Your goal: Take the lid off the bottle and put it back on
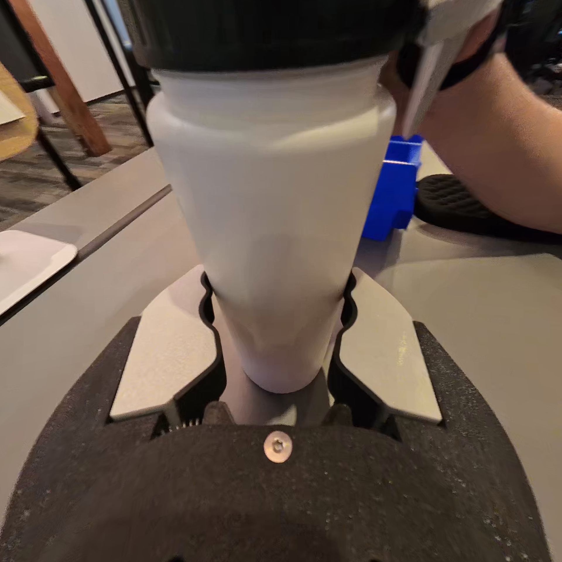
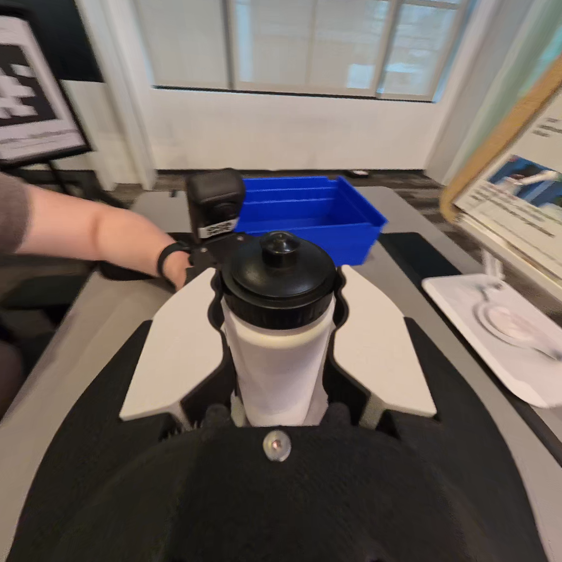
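Bottle [image 1: 273, 188] stands upright, lid [image 2: 278, 282] up, both jaws clamping it.

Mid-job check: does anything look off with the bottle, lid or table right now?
Nothing stands out. The white bottle stands upright on the grey table, left gripper around its body, right gripper at the black lid, which sits level. No spill visible; the blue bin sits behind.

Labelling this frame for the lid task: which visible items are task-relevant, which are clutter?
Task-relevant:
- white bottle, upright on the grey table
- black lid, on the bottle
- left gripper, closed on the bottle body
- right gripper, around the lid

Clutter:
- blue bin
- white tray
- black mat
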A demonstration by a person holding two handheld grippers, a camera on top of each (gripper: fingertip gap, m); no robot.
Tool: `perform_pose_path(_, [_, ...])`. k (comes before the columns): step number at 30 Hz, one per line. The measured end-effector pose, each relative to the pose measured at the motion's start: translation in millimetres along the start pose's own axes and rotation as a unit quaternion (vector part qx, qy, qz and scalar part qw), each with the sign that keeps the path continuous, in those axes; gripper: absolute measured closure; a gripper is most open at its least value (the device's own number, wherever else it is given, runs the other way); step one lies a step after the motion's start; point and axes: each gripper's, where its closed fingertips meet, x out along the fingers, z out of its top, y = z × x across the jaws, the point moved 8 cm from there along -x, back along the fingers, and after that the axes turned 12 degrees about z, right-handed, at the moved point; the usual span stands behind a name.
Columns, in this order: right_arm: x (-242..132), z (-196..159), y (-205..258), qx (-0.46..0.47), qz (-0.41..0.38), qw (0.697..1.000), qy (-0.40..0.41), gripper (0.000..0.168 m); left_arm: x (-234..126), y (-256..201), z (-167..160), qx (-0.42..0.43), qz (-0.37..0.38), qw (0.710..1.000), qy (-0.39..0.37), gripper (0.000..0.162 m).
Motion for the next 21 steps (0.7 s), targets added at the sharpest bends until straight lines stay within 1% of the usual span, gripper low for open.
perform_pose_path(4, [-11.8, -4.3, 6.6, -0.020, 0.110, 0.993, -0.022, 0.096, 1.7, -17.2, 0.9, 0.007, -0.071, 0.997, -0.013, 0.079])
perform_pose_path(7, [-12.6, -4.8, 13.2, -0.032, 0.150, 0.988, -0.029, 0.096, -0.1, -24.6, 1.3, 0.020, -0.112, 0.993, -0.017, 0.079])
perform_pose_path(8, [-12.1, -4.4, 14.4, -0.035, 0.153, 0.987, -0.030, 0.096, -0.8, -26.4, 1.4, 0.021, -0.123, 0.992, -0.018, 0.079])
perform_pose_path(9, [-11.2, -3.9, 13.8, -0.035, 0.145, 0.988, -0.031, 0.096, -0.7, -26.4, 1.6, 0.020, -0.121, 0.992, -0.017, 0.079])
perform_pose_path(11, [-7.6, -1.2, 9.3, -0.020, 0.102, 0.994, -0.030, 0.092, 1.7, -22.6, 1.8, 0.013, -0.083, 0.996, -0.011, 0.078])
perform_pose_path(13, [-2.5, 2.1, 1.8, 0.011, 0.029, 0.999, -0.026, 0.081, 3.0, -16.1, 1.6, 0.002, -0.042, 0.999, -0.007, 0.078])
perform_pose_path(15, [2.6, 3.5, -3.1, 0.051, -0.039, 0.998, -0.007, 0.077, 2.1, -7.1, 0.3, -0.009, 0.001, 1.000, -0.005, 0.078])
perform_pose_path(18, [9.5, 4.8, -2.8, 0.062, -0.129, 0.990, 0.005, 0.078, -0.2, 3.6, -1.2, -0.022, 0.048, 0.999, 0.002, 0.078])
perform_pose_path(19, [11.6, 5.0, -1.5, 0.061, -0.146, 0.987, 0.002, 0.079, -0.5, 5.3, -1.1, -0.022, 0.059, 0.998, 0.006, 0.078])
perform_pose_path(21, [15.5, 4.1, 1.0, 0.077, -0.153, 0.985, -0.002, 0.093, -0.5, 6.2, -1.2, -0.025, 0.069, 0.997, 0.007, 0.078])
